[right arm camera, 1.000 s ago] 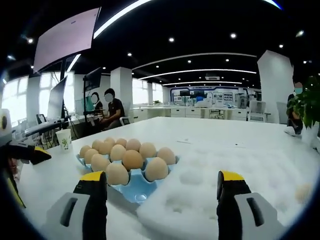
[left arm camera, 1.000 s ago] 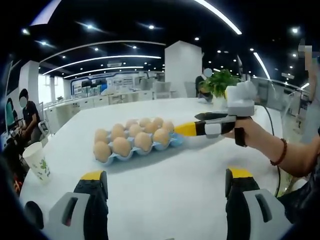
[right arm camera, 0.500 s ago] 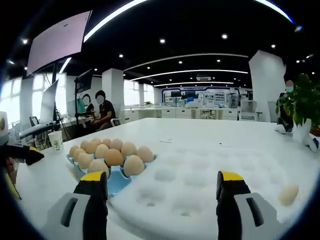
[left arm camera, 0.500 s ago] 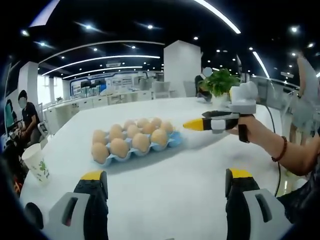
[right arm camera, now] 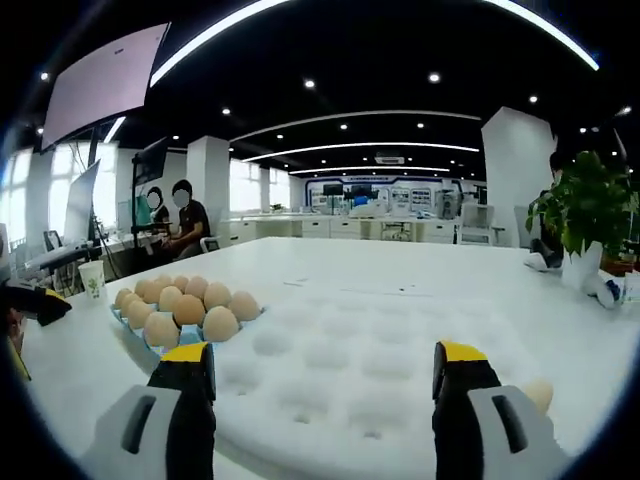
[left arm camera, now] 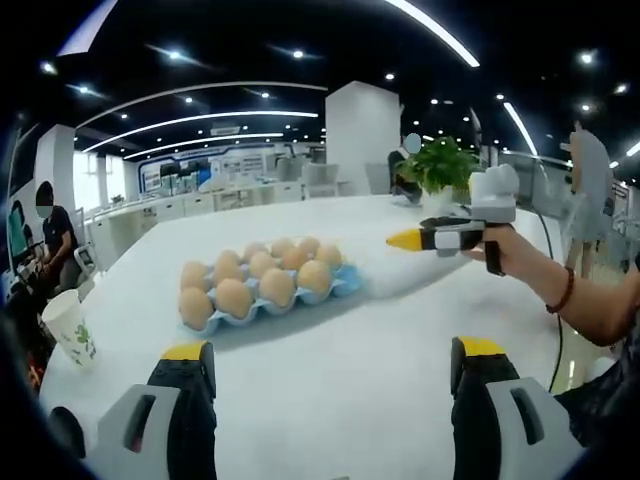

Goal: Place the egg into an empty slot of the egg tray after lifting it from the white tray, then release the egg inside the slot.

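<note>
egg awaiting pickup, both grippers empty.
lone egg (right arm camera: 537,393) lies in a white tray (right arm camera: 340,360) dimple by the right gripper (right arm camera: 318,400); jaws apart, left gripper (left arm camera: 330,400) likewise. judged light, smooth, brittle: grip gently across its middle. egg tray (right arm camera: 180,312) looks nearly full.

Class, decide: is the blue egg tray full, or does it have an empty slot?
Cannot tell for certain. The blue egg tray looks packed with eggs in the left gripper view; no empty slot is visible, but far cups may be hidden.
</note>
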